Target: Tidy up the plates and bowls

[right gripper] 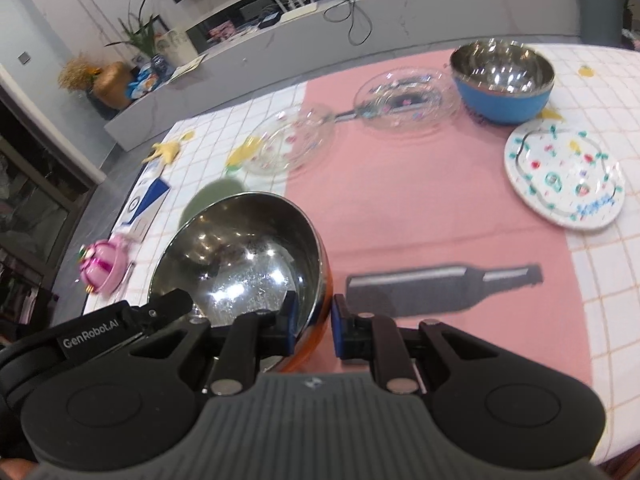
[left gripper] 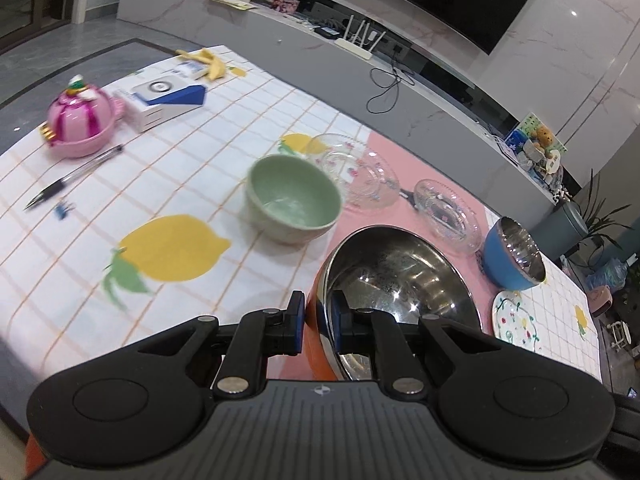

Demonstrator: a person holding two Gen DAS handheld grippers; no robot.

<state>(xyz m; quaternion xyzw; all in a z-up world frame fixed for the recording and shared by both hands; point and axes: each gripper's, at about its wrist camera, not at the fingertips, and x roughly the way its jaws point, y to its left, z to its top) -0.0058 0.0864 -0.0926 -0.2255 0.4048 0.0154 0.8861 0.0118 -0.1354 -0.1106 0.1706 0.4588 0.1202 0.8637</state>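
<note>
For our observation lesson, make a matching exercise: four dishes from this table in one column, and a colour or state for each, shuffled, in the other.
Things:
1. orange bowl
2. blue bowl
3. green bowl
4. painted plate

Descriptions:
A. flat on the table, white with coloured dots
B. rim gripped by both grippers
C. standing beside a clear glass dish
D. plain pale inside, not metal

Pairs: 1-B, 2-C, 3-D, 4-A

In the right wrist view, the pale green ceramic bowl (right gripper: 218, 196) was almost wholly hidden behind the orange-sided steel bowl (right gripper: 240, 252), and the pink domed toy (right gripper: 102, 266) was smeared by blur. In the left wrist view, the clear plastic pen (left gripper: 74, 176) was streaked, the small blue clip (left gripper: 63, 210) too blurred to identify, and the orange-sided steel bowl's (left gripper: 400, 276) base lay hidden behind the gripper body.
</note>
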